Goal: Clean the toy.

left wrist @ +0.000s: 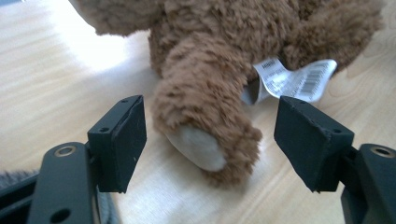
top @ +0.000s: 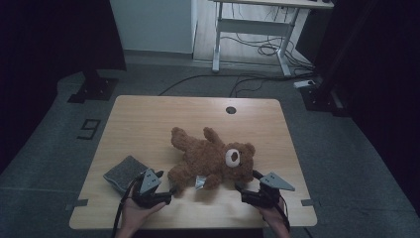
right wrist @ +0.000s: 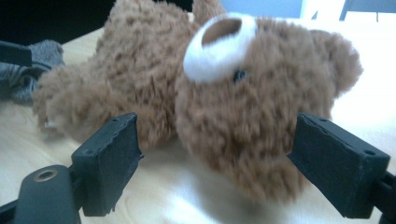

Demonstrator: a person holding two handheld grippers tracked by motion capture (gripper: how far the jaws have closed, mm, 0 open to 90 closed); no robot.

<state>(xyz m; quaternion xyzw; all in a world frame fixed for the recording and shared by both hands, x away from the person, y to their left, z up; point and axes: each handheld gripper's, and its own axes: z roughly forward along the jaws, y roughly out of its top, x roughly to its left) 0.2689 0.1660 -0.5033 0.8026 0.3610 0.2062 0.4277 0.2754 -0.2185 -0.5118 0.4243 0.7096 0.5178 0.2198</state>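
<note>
A brown teddy bear (top: 213, 158) lies on its back in the middle of the wooden table (top: 148, 119), head to the right. My left gripper (top: 170, 192) stands open at the bear's lower foot. In the left gripper view that foot (left wrist: 205, 135), with its pale sole, sits between the spread jaws of my left gripper (left wrist: 210, 142), untouched. A white barcode tag (left wrist: 294, 79) sticks out behind it. My right gripper (top: 242, 191) stands open just before the bear's head. The head (right wrist: 252, 107) with its white muzzle lies between the wide jaws of my right gripper (right wrist: 217, 165).
A grey folded cloth (top: 124, 172) lies at the table's left, beside my left hand. A round cable hole (top: 231, 110) sits near the far edge. Beyond the table stand a white desk frame (top: 252, 27) and loose floor cables (top: 267, 49).
</note>
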